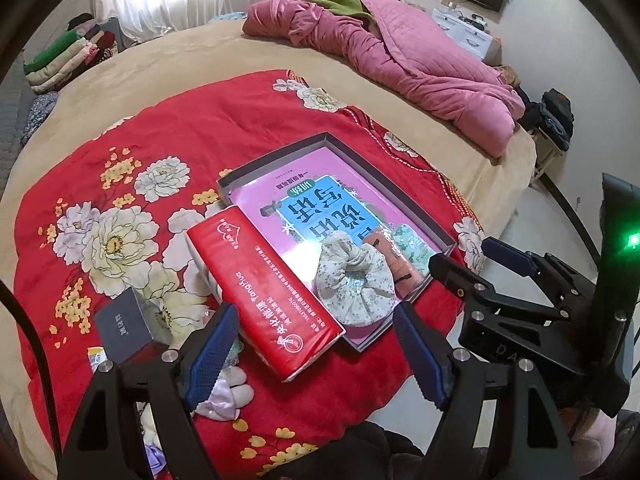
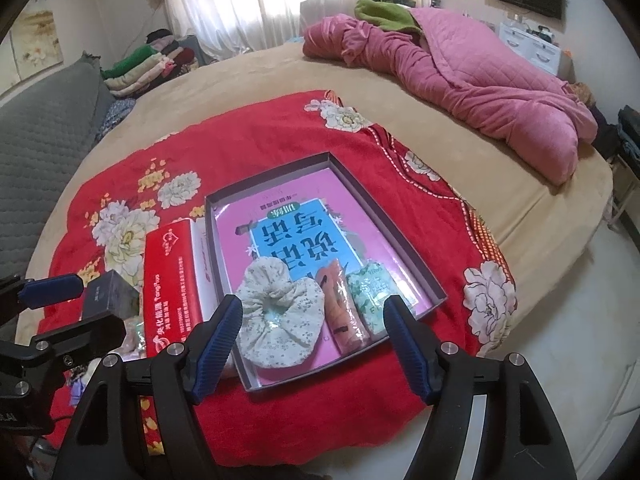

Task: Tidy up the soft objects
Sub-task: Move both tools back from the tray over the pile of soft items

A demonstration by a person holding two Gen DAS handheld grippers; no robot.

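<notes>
Hovering wide open and empty in the left wrist view, the left hand-held gripper (image 1: 316,344) sits above the red tissue pack (image 1: 266,294) beside the tray (image 1: 348,148). In the right wrist view, the right hand-held gripper (image 2: 314,340), equally open and empty, frames the floral scrunchie (image 2: 280,312) lying in the tray (image 2: 400,220) on the bed.

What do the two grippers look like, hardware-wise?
Both match: the left gripper and right gripper have black angular frames with silver screw heads and two fingers faced with ridged blue pads. In the left wrist view, the right gripper's body carries a lit green LED and pale, partly hidden lettering. A thin black cable runs beside the left gripper.
</notes>
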